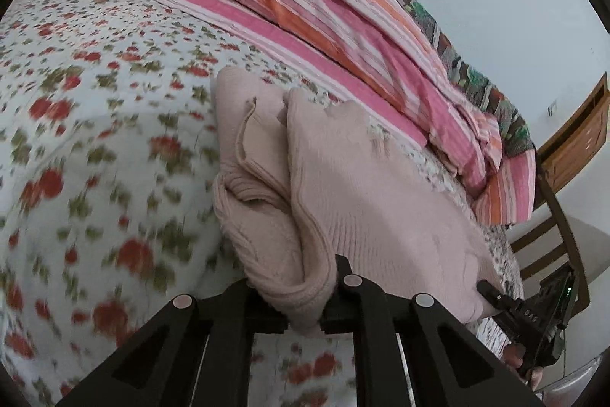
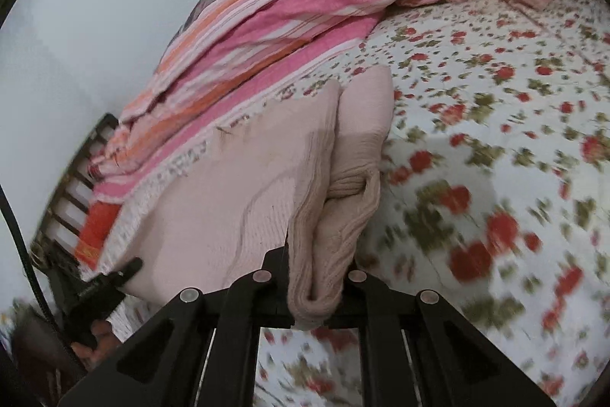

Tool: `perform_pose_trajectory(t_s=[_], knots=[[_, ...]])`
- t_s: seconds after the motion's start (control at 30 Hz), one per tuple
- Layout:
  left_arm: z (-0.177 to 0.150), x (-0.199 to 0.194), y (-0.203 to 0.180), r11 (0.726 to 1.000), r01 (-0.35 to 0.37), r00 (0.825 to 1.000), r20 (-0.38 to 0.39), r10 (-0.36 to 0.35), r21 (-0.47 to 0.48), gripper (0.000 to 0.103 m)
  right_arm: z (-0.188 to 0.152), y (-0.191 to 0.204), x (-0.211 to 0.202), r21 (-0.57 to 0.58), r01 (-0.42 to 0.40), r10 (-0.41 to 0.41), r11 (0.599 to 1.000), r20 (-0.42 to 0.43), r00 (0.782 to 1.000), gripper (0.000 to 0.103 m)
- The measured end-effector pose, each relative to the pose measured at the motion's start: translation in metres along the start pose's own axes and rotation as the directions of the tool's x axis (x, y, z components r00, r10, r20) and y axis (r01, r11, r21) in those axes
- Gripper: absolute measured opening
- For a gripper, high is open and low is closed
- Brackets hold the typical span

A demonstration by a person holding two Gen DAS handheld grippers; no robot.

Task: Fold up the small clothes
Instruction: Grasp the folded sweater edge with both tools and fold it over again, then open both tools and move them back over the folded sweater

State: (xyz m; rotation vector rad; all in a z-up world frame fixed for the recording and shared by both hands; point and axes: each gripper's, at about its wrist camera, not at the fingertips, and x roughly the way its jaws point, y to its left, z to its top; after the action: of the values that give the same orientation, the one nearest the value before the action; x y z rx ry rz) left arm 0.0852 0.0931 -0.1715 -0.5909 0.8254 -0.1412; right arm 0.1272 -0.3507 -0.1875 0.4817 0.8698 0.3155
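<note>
A: Where is the pink sweater (image 1: 366, 193)?

B: On the floral bedspread (image 1: 95, 124), beside the striped quilt (image 1: 305, 10) bunched toward the wall; open bedspread lies on its other side.

A: And the two grippers?

B: The left hand-held gripper (image 1: 305, 315) is clamped on one bunched edge; the right hand-held gripper (image 2: 314, 308) is clamped on another. Both point forward across the bed. One sweater, one wooden chair (image 1: 549, 239).
</note>
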Motion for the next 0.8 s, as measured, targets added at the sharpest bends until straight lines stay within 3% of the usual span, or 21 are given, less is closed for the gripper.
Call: perform_pose_trajectory(t_s=[0.1, 0.17, 0.27, 0.53, 0.8], knots=[[-0.008, -0.006, 0.003, 0.999, -0.03, 0.999, -0.034, 0.028, -0.04, 0.023, -0.01, -0.001, -0.011, -0.003, 0.037, -0.037, 0.999, 0.006, 0.999, 0.025], [-0.012, -0.012, 0.002, 0.998, -0.045, 0.998, -0.044, 0.043, -0.045, 0.041, -0.017, 0.001, -0.025, -0.038, 0.025, -0.024, 0.999, 0.02, 1.0, 0.038], [-0.021, -0.031, -0.003, 0.998, -0.067, 0.998, -0.003, 0.067, -0.013, 0.052, -0.025, 0.004, -0.046, -0.077, 0.023, -0.019, 0.997, 0.055, 0.998, 0.04], [-0.035, -0.07, -0.022, 0.994, -0.096, 0.993, 0.067, 0.093, 0.05, 0.059, -0.034, 0.011, -0.076, -0.105, 0.029, -0.018, 0.994, 0.106, 0.994, 0.04], [-0.041, -0.09, -0.023, 0.993, -0.109, 0.99, 0.092, 0.104, 0.05, 0.059, -0.047, 0.023, -0.079, -0.124, 0.012, 0.0, 0.992, 0.096, 0.995, 0.04]])
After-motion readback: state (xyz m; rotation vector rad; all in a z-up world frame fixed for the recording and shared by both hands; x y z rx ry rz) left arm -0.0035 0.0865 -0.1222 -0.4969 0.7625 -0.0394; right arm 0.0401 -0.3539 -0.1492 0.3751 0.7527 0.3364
